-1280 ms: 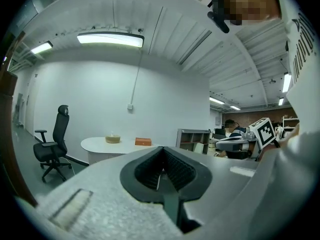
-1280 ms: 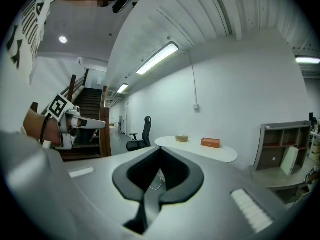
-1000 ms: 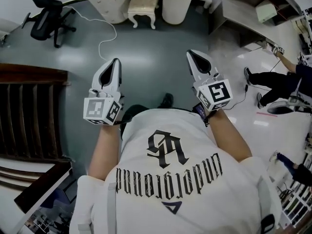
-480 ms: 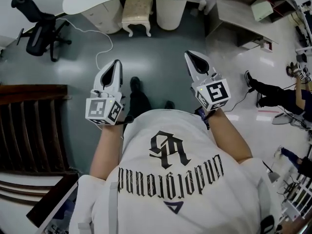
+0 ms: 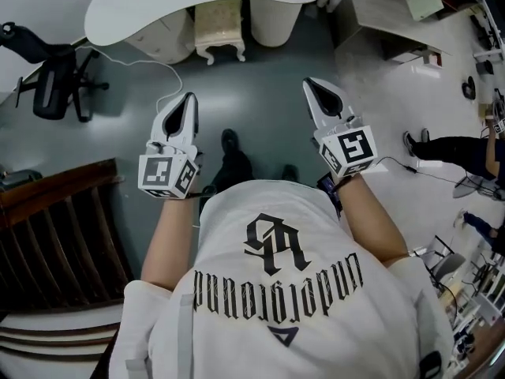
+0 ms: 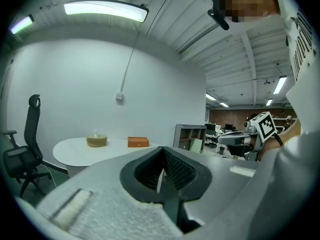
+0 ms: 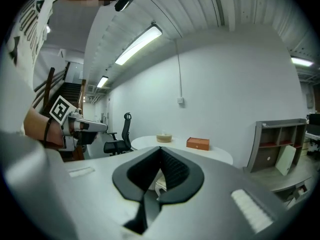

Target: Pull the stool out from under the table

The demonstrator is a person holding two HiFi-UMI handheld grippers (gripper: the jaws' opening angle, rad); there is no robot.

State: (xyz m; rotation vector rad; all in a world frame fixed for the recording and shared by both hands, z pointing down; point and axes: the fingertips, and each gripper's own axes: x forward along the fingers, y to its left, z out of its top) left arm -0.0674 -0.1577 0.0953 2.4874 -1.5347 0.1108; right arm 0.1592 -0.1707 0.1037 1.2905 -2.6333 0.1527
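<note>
Close in front of the person's chest, the white left gripper (image 5: 183,110) and the white right gripper (image 5: 319,93) are held side by side at about the same height, both pointing forward over the grey-green floor (image 5: 260,93). Each gripper's own view shows its ribbed black pads brought together, with only a hairline slit between them and nothing caught there, so both are closed and empty. Straight ahead of the fingertips, and well apart from them, stands the cream stool with a padded seat and carved curved legs (image 5: 219,24). It is tucked between the two white supports of the white round-edged table (image 5: 118,6), with the far part of its seat beneath the tabletop and its near edge facing the person. The stool lies just right of the line along the left jaws and well left of the line along the right jaws, so the left gripper looks nearer. Whether the seat runs longer across or front to back cannot be told from here. As a judgement, the coming move calls for closing that gap and parting the jaws before the near seat edge or a front leg can be taken.
</note>
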